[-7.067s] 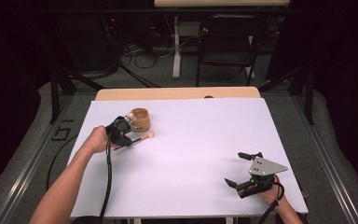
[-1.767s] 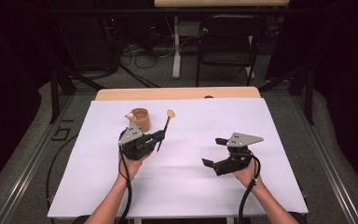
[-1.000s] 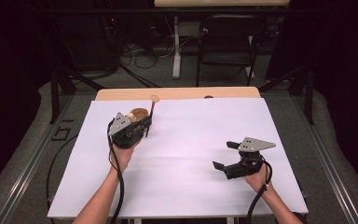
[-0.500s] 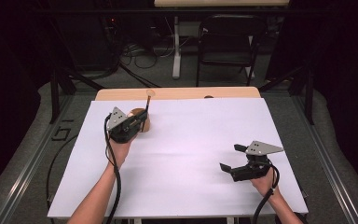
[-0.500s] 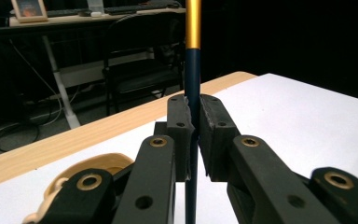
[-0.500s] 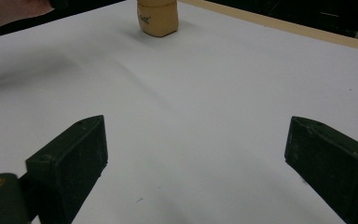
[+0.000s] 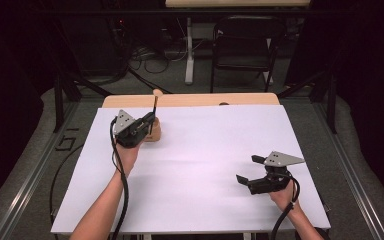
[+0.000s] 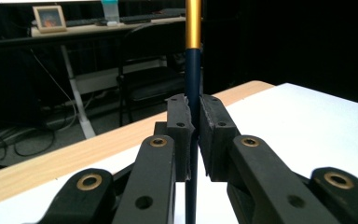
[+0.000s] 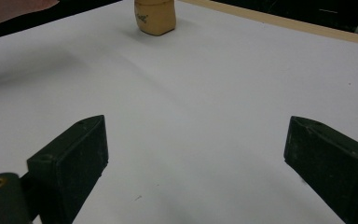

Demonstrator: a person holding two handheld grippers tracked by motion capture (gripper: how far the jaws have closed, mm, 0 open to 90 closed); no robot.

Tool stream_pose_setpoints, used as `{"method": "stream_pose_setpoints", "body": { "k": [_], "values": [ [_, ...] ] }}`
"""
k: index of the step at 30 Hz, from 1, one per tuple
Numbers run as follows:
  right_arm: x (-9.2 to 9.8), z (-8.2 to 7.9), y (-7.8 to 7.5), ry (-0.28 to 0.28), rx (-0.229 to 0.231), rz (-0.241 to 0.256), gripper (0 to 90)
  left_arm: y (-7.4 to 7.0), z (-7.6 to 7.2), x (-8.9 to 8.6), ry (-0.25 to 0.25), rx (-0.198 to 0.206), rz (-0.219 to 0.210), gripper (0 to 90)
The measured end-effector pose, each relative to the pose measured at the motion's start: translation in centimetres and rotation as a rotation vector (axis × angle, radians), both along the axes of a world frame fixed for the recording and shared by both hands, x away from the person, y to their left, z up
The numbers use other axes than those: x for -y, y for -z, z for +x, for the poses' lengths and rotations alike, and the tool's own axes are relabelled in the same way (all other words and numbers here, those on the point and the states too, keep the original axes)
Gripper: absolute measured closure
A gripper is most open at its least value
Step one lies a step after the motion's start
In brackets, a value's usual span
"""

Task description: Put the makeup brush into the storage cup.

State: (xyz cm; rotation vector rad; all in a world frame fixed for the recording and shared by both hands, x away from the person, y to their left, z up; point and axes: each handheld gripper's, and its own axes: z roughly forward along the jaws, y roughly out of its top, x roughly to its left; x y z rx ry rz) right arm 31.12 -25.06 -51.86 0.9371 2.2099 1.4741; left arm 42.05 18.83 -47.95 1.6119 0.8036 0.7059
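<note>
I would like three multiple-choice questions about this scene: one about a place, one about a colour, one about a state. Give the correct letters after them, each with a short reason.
1. Where on the table does the tan holder stand?
A. near the far left part
B. near the right edge
C. at the near edge

2. What colour is the stick just above the fingers of the left gripper?
A. red
B. dark blue
C. white

3. How do the jaws of the right gripper stand?
A. shut on the stick
B. shut on nothing
C. wide apart, with nothing between them

Answers:
1. A, the high view shows the holder by the left gripper, towards the far left of the white table cover.
2. B, the left gripper view shows dark blue there, with gold higher up.
3. C, the right gripper view shows only bare cover between the jaws.
</note>
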Motion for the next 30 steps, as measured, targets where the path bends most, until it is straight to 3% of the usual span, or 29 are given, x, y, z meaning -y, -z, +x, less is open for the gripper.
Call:
{"method": "stream_pose_setpoints", "body": {
  "k": [13, 18, 23, 24, 30],
  "values": [
    [0.3, -0.4, 0.1, 0.012, 0.018, 0.008, 3.5, 0.0, 1.3, -0.1, -0.032, 0.025, -0.005, 83.7],
    [0.2, -0.4, 0.1, 0.028, 0.029, 0.008, 0.0, 0.1, 1.9, 0.1, -0.045, 0.027, 0.015, 83.7],
    [0.2, -0.5, 0.1, 0.025, 0.043, -0.006, 0.0, -0.2, 2.4, 0.0, -0.067, 0.040, -0.002, 83.7],
    [0.1, -0.6, 0.2, 0.028, 0.045, 0.002, 0.0, -0.4, 2.6, 0.2, -0.073, 0.050, 0.016, 83.7],
    [0.1, -0.5, 0.2, 0.024, 0.046, -0.011, 0.0, -0.6, 3.1, 0.2, -0.100, 0.070, 0.007, 83.6]
  ]
}}
